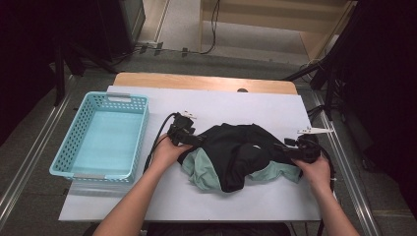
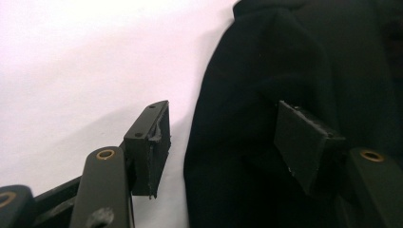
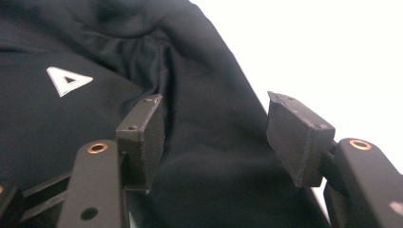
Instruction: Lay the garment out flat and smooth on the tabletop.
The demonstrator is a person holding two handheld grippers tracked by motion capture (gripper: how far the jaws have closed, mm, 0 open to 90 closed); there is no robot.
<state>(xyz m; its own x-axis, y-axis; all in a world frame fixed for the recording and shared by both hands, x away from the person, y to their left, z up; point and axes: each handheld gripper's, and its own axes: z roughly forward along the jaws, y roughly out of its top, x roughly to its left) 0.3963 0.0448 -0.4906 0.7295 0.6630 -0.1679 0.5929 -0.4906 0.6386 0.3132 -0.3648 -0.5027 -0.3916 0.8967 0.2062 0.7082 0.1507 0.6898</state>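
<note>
Garment (image 1: 241, 155) folds hide its shape; left gripper (image 1: 193, 139) and right gripper (image 1: 287, 149) gape, clamping nothing.

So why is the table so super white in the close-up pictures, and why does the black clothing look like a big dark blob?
Left gripper view: the table glares blank white, the garment loses its folds; right gripper view: same glare, though a white triangle logo shows sharply; high view: dim room, even light.

Table (image 1: 206, 82): wood, under a white sheet (image 1: 255, 105)
Floor (image 1: 34, 128): grey, cables (image 1: 214, 24) trailing
Surroundings: dark, perhaps black curtains (image 1: 29, 44)
</note>
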